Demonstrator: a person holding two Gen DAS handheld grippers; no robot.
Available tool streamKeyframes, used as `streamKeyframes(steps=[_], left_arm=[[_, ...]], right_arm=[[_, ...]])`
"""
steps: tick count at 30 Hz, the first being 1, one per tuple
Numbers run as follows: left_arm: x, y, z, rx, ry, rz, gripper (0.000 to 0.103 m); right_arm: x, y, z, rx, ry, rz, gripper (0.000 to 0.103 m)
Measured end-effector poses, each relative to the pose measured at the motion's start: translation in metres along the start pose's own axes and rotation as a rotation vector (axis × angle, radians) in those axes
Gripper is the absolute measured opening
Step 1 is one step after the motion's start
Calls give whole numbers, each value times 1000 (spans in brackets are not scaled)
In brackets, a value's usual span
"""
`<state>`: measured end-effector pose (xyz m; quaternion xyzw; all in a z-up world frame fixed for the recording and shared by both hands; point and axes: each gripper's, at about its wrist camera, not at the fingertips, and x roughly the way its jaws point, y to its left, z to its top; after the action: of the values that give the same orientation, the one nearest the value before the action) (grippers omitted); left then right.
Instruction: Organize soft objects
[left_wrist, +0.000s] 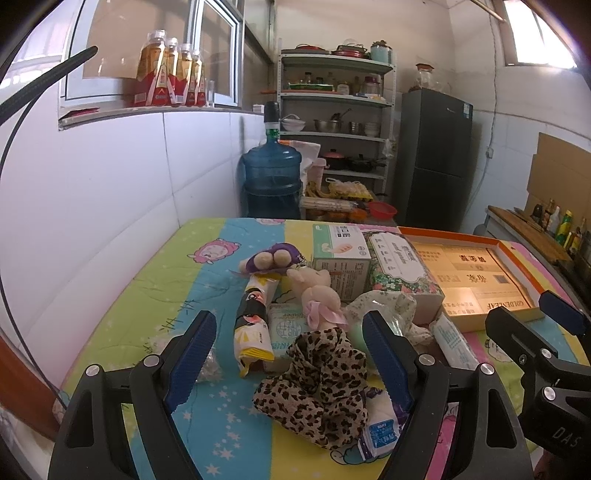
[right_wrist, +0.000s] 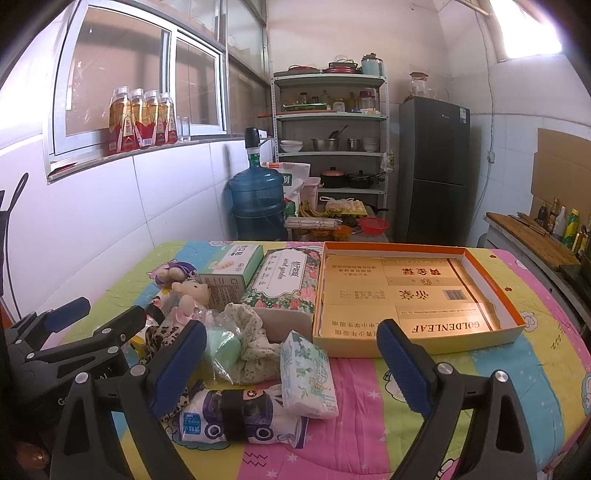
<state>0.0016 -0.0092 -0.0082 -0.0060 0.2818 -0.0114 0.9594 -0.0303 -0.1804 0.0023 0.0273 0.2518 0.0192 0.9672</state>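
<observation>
Soft things lie heaped on a colourful cartoon tablecloth (left_wrist: 207, 413). My left gripper (left_wrist: 286, 354) is open above a leopard-print cloth (left_wrist: 317, 387), with a pink plush (left_wrist: 317, 295), a purple plush (left_wrist: 269, 256) and a yellow-black packet (left_wrist: 251, 325) beyond. My right gripper (right_wrist: 291, 362) is open over a white tissue pack (right_wrist: 308, 376), a purple-printed pack (right_wrist: 243, 415), a floral cloth (right_wrist: 247, 332) and a green soft thing in plastic (right_wrist: 223, 350). An open orange-rimmed box (right_wrist: 513, 306) lies empty at the right. The right gripper also shows in the left wrist view (left_wrist: 532, 314).
A white carton (right_wrist: 232, 275) and a floral tissue box (right_wrist: 286, 288) stand behind the heap. Beyond the table are a blue water jug (right_wrist: 256, 203), a shelf of cookware (right_wrist: 332, 147) and a dark fridge (right_wrist: 432, 166). A tiled wall runs along the left.
</observation>
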Motion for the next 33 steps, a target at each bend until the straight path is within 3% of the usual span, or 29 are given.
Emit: streamKeyframes(steps=[27, 33], left_arm=[[13, 14, -8, -18, 26, 3, 82], [14, 25, -16, -20, 16, -37, 82]], right_arm=[[10, -9, -8, 21, 42, 9, 94], [13, -11, -16, 23, 46, 35, 94]])
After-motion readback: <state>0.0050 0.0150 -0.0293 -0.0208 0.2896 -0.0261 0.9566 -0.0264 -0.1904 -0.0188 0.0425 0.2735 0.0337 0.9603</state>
